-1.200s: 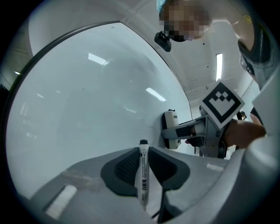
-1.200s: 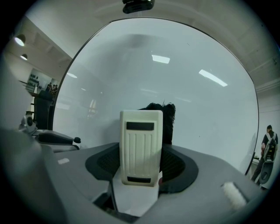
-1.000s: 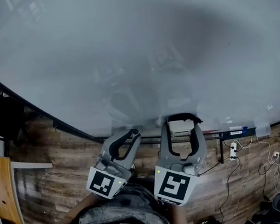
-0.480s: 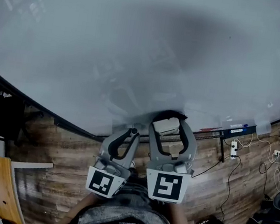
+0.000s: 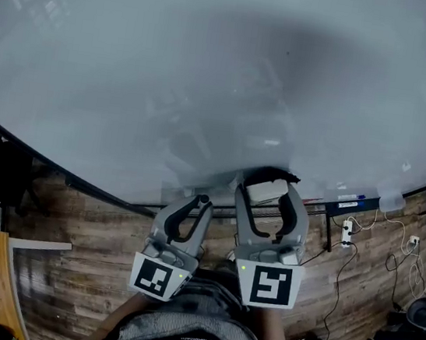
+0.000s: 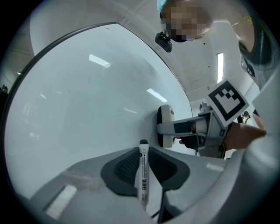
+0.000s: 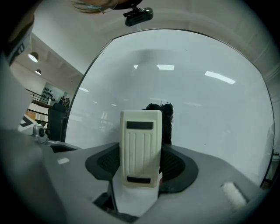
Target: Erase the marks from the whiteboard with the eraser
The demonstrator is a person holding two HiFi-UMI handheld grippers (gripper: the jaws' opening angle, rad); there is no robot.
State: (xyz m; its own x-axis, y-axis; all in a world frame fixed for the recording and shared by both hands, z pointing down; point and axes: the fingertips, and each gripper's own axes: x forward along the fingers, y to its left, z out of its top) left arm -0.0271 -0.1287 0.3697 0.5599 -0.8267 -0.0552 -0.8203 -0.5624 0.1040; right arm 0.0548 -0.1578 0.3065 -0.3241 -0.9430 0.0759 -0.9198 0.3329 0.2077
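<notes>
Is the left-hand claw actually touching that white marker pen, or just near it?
Touching. The left gripper view shows the left gripper's two dark pads closed against the marker from both sides, with no gap.

You are holding the cream ribbed plastic eraser [image 7: 140, 146] between the jaws of your right gripper [image 5: 272, 183], its pad lying against the large glossy white whiteboard [image 5: 211, 71] near the lower edge. Your left gripper [image 5: 202, 201] is sitting just left of it and nearer to you, clamping a slim white cylindrical marker [image 6: 143, 175] that is pointing at the board.
</notes>
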